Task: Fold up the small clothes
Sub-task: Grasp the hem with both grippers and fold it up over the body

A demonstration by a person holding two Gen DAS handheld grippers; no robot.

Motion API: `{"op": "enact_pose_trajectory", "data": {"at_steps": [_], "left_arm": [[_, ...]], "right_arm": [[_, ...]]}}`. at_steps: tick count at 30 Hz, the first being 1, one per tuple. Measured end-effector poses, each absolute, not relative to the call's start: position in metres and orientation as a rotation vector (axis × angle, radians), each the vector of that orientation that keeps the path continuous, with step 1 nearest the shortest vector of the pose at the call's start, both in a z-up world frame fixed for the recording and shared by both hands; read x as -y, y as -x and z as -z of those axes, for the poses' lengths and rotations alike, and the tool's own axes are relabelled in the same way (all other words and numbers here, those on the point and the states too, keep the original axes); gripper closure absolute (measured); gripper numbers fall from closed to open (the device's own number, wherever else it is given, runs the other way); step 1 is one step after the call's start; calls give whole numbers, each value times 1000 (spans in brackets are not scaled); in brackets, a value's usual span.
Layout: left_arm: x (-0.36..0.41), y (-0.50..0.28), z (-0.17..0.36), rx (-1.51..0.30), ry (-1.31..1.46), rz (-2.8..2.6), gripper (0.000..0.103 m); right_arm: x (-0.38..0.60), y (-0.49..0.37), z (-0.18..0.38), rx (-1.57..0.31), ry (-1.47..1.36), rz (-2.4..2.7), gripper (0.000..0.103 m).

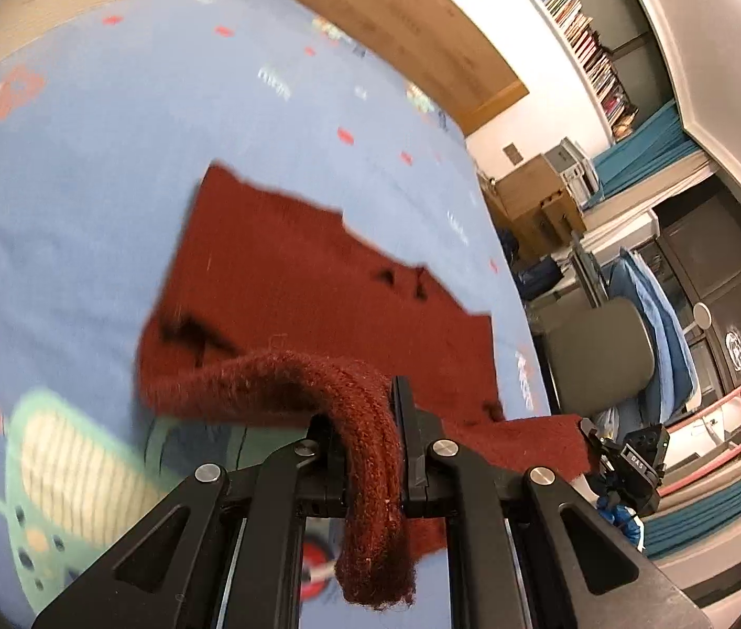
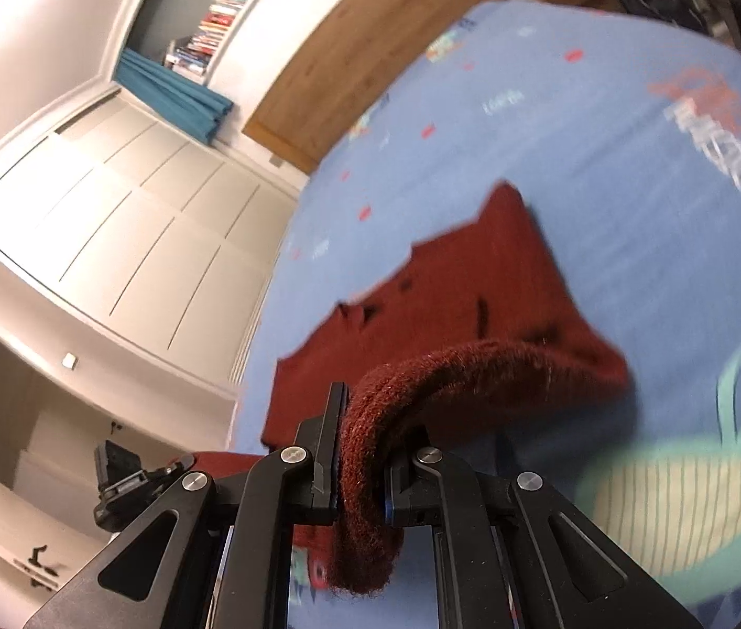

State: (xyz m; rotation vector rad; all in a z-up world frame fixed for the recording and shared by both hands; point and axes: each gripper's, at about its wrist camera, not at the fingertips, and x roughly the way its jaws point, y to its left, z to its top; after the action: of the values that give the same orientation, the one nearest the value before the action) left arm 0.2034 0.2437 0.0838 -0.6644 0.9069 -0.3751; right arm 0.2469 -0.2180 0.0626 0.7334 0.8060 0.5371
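Observation:
A dark red knitted garment lies spread on a light blue printed bedsheet. My left gripper is shut on a bunched edge of the garment, which is lifted and drapes down between the fingers. My right gripper is shut on another bunched edge of the same red garment, also lifted off the sheet. The right gripper shows in the left wrist view at the garment's right end, and the left gripper shows in the right wrist view at its left end.
The bed has a wooden headboard at the far end. Right of the bed stand a grey chair, cardboard boxes and bookshelves. On the other side are white wardrobe doors and a teal curtain.

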Motion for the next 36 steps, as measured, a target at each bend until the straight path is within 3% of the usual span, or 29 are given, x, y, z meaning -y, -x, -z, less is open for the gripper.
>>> {"op": "enact_pose_trajectory", "data": {"at_steps": [8,19,36], "left_arm": [[-249,-262,-65,-924,651,306,94],[-257,-326,-15,-1010,671,212,94],[-279,-348,30,-1084,777,124,91]], "right_arm": [[200,-309,-67,-814,-693,-503,93],[191,-376,-25,-918,-672,-413,93],[184,-418,33,-1027,-702,-304,89]]}}
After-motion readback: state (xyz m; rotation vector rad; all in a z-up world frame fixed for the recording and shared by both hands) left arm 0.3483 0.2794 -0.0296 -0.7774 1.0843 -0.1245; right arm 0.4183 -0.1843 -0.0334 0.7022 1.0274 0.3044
